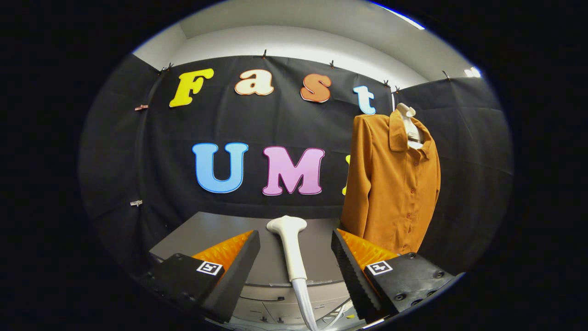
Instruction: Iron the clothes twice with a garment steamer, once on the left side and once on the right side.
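Right now our gripper (295, 262) has its fingers spread wide, grasping nothing. One white garment steamer head (290, 243) stands between them and slightly beyond, its long axis upright, hose trailing down. One orange shirt (390, 184) hangs on a mannequin to the right, beyond the right finger, above the grey table (216, 230).

Grey table (220, 236) in front of black cloth wall (161, 151). Small clips (136, 202) pin cloth along top edge and left side. White ceiling (294, 41) above wall, bright light strip (472, 72) near upper corner.
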The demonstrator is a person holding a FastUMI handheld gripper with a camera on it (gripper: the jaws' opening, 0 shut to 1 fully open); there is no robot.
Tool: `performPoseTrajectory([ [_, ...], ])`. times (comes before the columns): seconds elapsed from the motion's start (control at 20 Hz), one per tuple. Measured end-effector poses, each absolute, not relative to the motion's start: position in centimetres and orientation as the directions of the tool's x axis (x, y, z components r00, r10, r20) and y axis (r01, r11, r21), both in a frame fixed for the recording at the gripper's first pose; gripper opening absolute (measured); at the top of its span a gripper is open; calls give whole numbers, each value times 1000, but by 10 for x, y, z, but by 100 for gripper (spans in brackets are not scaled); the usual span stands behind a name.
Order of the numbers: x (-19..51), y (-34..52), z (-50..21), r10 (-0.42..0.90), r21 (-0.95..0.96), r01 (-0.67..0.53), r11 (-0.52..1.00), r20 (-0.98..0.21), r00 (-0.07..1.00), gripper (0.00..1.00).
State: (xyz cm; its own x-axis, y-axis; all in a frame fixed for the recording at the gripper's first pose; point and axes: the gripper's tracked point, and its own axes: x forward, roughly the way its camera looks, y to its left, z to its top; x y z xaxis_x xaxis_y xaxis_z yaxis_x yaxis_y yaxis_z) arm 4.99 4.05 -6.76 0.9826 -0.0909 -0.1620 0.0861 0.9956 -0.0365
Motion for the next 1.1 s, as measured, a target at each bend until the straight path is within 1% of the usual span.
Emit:
performPoseTrajectory([
  [0.2,86,38,-96,-70,-48,60,997,-231,971,98],
  [0.65,163,34,-185,-6,-29,-9,1000,-459,888,98],
  [1.05,185,37,-218,3,-15,-14,1000,-576,818,98],
  [1.1,186,38,-221,5,-11,-14,1000,-585,811,95],
])
